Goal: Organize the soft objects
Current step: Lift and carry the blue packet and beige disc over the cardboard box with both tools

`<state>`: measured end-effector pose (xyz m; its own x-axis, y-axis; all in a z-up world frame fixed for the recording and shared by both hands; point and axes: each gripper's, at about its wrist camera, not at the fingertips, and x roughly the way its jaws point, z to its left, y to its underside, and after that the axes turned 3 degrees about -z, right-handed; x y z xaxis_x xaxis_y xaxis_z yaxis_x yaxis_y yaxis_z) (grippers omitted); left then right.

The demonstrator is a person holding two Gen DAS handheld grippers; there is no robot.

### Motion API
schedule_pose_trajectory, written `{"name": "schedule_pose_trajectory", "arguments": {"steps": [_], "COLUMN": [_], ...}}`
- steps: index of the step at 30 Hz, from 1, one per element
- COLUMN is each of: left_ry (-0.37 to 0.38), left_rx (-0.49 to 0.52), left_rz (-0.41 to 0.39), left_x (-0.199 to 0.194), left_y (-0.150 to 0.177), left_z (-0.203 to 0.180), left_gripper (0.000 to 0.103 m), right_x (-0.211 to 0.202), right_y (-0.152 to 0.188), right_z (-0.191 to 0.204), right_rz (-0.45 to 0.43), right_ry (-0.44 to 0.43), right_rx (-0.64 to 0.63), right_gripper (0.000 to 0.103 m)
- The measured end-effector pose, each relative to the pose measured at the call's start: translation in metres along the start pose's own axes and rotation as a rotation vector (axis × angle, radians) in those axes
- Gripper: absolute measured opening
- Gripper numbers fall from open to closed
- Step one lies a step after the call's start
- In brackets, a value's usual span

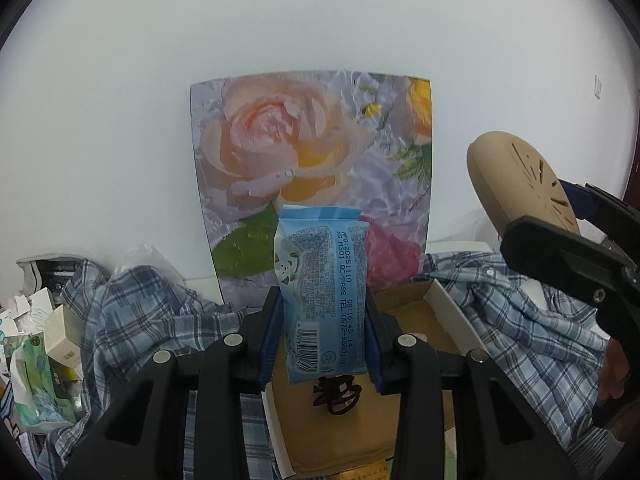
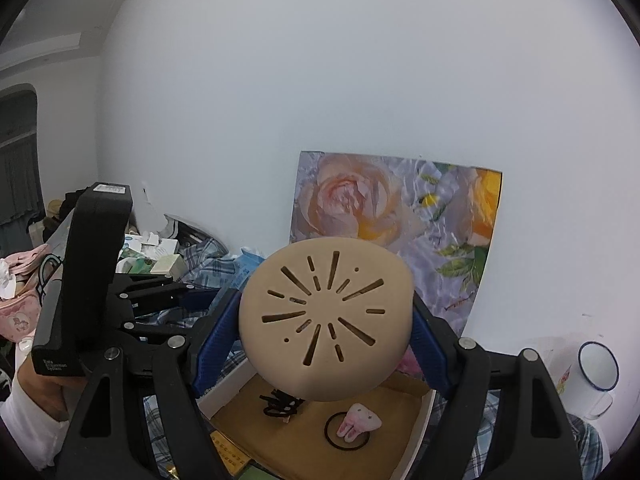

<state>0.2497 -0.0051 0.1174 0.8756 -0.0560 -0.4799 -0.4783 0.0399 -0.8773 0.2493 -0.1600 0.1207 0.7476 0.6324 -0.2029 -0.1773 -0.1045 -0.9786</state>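
The blue tissue pack [image 1: 322, 300] stands upright between the pads of the left gripper [image 1: 322, 320], clamped at its lower half, hanging above the open cardboard box [image 1: 444, 304]. The tan perforated pad [image 2: 326, 320], a rounded soft piece with radiating slots, is pinched at its sides by the right gripper [image 2: 326, 328], also over the box.

The pack is slick film and top-heavy in this hold; it could tilt or slide out if the squeeze slackens before it is low, and land on the box rim or the shirt instead of inside. The pad is gripped only at its curved edges, so it could pop out sideways, or buckle if squeezed harder. Both grippers head for the same small box, and they could knock each other or crush the small pink plush [image 2: 358, 420] and the black hair ties [image 2: 280, 406] lying on the box floor.

The box rests on a crumpled blue plaid shirt [image 1: 520, 308], so it may shift or tip under a push. A floral picture board [image 1: 312, 160] leans on the white wall [image 1: 320, 20] behind. Small cartons and packets [image 1: 40, 340] clutter the left, a pink pouch [image 2: 20, 312] lies further left, and a white enamel mug [image 2: 598, 372] stands at the right. Whether the surface beneath is a table or a bed, I cannot tell.
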Motion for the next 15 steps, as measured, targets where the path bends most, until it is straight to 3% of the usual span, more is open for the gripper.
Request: {"name": "schedule_pose_trajectory", "arguments": {"steps": [15], "left_ry": [-0.005], "left_rx": [0.016], "left_rz": [0.079], "left_x": [0.032], "left_y": [0.016], "left_z": [-0.001], "left_gripper": [0.038], "right_x": [0.031], "right_y": [0.026], "right_z": [-0.015], "right_rz": [0.073], "right_ry": [0.012], "right_rx": [0.035], "right_gripper": [0.078]}}
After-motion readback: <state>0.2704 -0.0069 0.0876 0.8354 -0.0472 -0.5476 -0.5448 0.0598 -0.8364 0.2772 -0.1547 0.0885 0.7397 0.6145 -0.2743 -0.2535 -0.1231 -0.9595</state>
